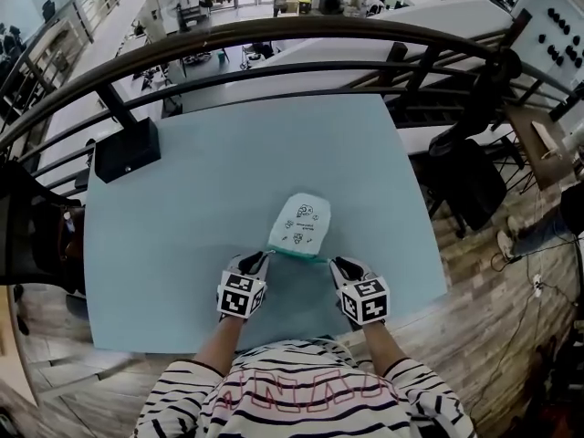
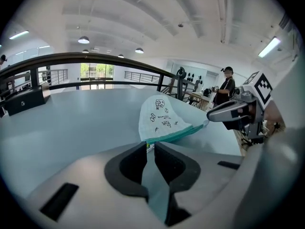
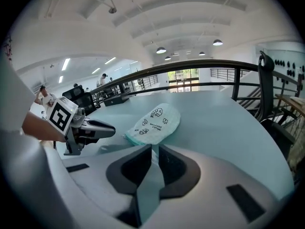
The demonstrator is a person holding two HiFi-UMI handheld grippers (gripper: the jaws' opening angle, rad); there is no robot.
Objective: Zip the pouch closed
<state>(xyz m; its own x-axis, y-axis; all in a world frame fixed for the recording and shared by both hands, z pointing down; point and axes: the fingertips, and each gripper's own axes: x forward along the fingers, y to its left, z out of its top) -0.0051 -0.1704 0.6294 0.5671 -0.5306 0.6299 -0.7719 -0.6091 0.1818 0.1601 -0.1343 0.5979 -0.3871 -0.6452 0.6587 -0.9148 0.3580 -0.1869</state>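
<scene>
A pale pouch (image 1: 302, 224) with black doodles lies flat on the light blue table (image 1: 201, 199), its teal zipper edge (image 1: 297, 254) toward me. My left gripper (image 1: 263, 257) meets the edge's left corner; in the left gripper view its jaws (image 2: 150, 146) are shut, with a sliver of that corner between the tips. At the right corner is my right gripper (image 1: 336, 262). Its jaws (image 3: 155, 149) stand a narrow slit apart, the pouch (image 3: 155, 120) just ahead of them, nothing visibly pinched. Each gripper shows in the other's view: right (image 2: 212, 114), left (image 3: 112, 129).
A black box (image 1: 128, 149) sits at the table's far left corner. A dark curved railing (image 1: 274, 39) runs behind the table. A black chair (image 1: 474, 185) stands off the right edge. The near table edge is just behind my grippers.
</scene>
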